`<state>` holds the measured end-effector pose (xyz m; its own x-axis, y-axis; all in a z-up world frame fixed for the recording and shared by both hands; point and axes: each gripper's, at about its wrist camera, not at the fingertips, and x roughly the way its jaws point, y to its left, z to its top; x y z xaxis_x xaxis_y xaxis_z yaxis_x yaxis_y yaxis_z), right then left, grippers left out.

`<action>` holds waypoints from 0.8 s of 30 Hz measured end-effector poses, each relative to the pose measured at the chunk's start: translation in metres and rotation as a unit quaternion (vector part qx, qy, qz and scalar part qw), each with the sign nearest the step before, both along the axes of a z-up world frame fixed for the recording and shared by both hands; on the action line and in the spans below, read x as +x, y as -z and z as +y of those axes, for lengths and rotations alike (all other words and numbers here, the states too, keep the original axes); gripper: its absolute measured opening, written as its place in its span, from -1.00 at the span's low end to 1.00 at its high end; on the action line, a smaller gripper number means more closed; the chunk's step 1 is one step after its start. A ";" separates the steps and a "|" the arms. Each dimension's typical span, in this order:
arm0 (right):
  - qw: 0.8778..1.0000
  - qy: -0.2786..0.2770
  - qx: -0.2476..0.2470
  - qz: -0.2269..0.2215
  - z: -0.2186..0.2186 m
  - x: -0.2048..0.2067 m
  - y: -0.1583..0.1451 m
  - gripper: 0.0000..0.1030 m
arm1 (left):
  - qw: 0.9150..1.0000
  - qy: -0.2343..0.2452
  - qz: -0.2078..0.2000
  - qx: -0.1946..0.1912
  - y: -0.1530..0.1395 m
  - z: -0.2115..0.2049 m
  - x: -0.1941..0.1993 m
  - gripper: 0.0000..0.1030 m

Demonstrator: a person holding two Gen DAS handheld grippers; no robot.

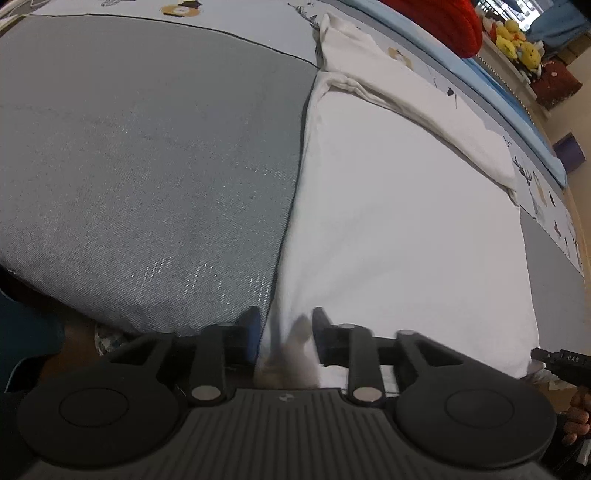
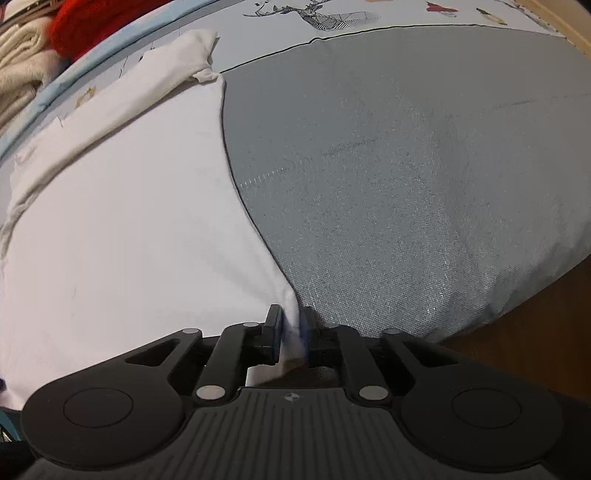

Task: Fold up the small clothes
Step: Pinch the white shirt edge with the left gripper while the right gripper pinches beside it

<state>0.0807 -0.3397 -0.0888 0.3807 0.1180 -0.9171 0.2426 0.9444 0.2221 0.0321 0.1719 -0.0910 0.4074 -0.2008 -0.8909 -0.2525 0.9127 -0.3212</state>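
Note:
A white T-shirt [image 1: 388,206] lies flat on a grey mat [image 1: 147,166], with a sleeve folded across its far end. My left gripper [image 1: 286,336] sits at the shirt's near left corner with the fabric between its fingers; the jaws stand somewhat apart around bunched cloth. In the right wrist view the same white T-shirt [image 2: 122,229] fills the left half over the grey mat [image 2: 388,166]. My right gripper [image 2: 291,332] is shut on the shirt's near right corner, with the hem pinched between the pads.
A patterned pale sheet [image 1: 258,29] lies under the mat. A red garment [image 1: 443,22] and yellow plush toys [image 1: 513,37] sit beyond the bed's blue edge. Red and cream clothes [image 2: 37,44] are piled at the far left. A wooden floor [image 2: 535,332] lies beyond the mat's right edge.

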 end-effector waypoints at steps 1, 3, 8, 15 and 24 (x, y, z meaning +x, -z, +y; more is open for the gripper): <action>1.000 -0.002 -0.002 0.001 0.000 0.000 0.000 -0.47 | 1.000 0.008 0.006 0.010 0.002 -0.003 0.001 -0.33; 1.000 -0.006 -0.004 0.001 -0.001 -0.001 0.001 -0.46 | 0.999 0.022 0.023 0.038 0.008 -0.011 0.005 -0.34; 0.999 -0.034 -0.027 0.001 0.003 -0.003 0.000 -0.48 | 0.997 0.051 0.012 0.062 0.008 -0.027 0.007 -0.91; 0.999 -0.023 -0.014 -0.031 -0.001 -0.007 -0.017 -0.89 | 0.988 0.102 -0.030 0.114 -0.006 -0.039 -0.004 -0.91; 0.999 -0.042 -0.026 0.004 0.009 -0.002 -0.002 -0.78 | 0.991 0.084 -0.003 0.100 0.014 -0.039 -0.001 -0.85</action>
<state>0.0783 -0.3303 -0.0864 0.3633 0.1008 -0.9262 0.1638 0.9717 0.1700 0.0312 0.1328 -0.1048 0.3894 -0.0864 -0.9170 -0.0902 0.9872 -0.1313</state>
